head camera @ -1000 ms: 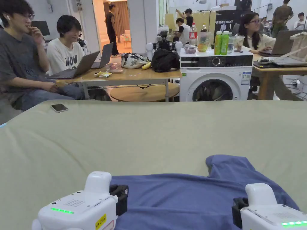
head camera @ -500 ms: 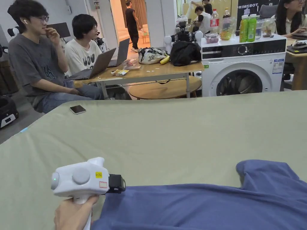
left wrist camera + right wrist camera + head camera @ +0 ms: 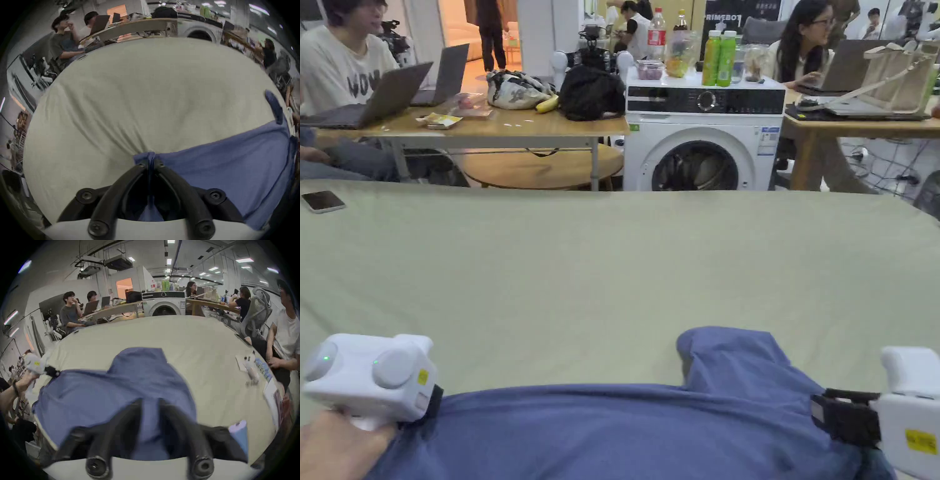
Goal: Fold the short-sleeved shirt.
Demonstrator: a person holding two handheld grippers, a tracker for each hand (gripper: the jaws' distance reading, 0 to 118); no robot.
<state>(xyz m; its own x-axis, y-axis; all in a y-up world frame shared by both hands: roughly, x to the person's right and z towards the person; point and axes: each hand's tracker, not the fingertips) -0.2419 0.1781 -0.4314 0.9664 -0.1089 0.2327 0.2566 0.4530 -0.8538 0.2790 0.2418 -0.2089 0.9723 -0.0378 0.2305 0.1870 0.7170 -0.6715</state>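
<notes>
Between both grippers, blue shirt (image 3: pixel 625 431) stretched over green sheet (image 3: pixel 612 262). Left gripper (image 3: pixel 151 162) pinched tight on bunched shirt corner. Right gripper (image 3: pixel 151 402) jaws apart, cloth between them, hold uncertain. Risk: right side slipping free under tension; sleeve (image 3: pixel 731 353) ahead of right gripper folding askew.

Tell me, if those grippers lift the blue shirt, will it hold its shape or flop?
Probably flop: the blue shirt bunches into a tight pleat where the left gripper pinches it. It likely sags between grips, since it drapes in soft folds. It looks thin, so probably light.
</notes>
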